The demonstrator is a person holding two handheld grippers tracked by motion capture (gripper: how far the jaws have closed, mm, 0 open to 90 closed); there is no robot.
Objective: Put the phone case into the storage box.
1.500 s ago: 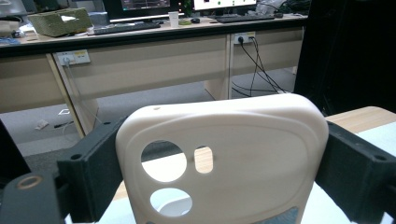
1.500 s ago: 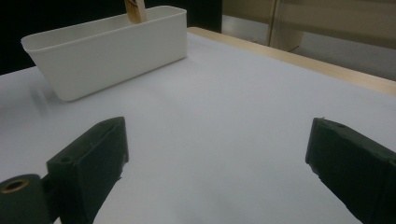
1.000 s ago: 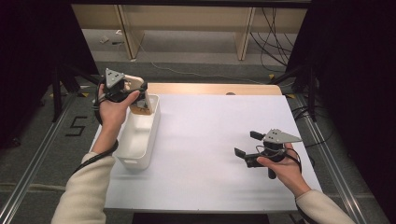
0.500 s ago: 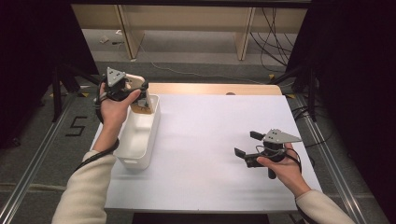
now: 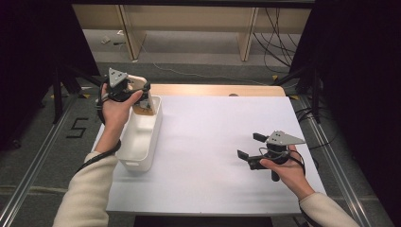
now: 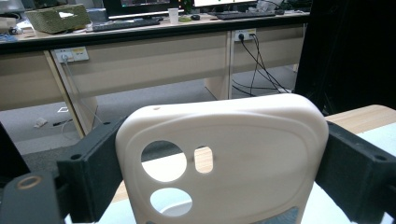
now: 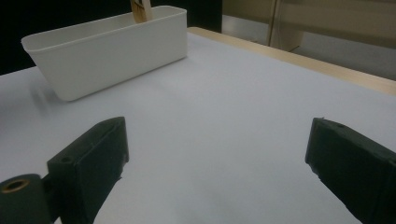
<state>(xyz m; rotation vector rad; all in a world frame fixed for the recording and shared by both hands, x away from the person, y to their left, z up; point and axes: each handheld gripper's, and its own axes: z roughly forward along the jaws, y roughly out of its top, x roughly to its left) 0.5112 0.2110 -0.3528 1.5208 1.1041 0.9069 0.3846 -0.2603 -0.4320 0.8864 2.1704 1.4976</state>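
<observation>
The left gripper (image 5: 142, 97) sits over the far end of the white bin (image 5: 138, 142) at the left side of the white table (image 5: 222, 142), jaws clamped on the two side edges of a cream phone case (image 6: 224, 158) (camera cutouts face the left gripper view, case upright between the jaws). In the high view the case (image 5: 137, 82) sticks up just above the bin's far rim. The right gripper (image 5: 249, 147) hovers low over bare table at the near right, well apart from the bin (image 7: 107, 46), jaws spread wide, holding nothing.
</observation>
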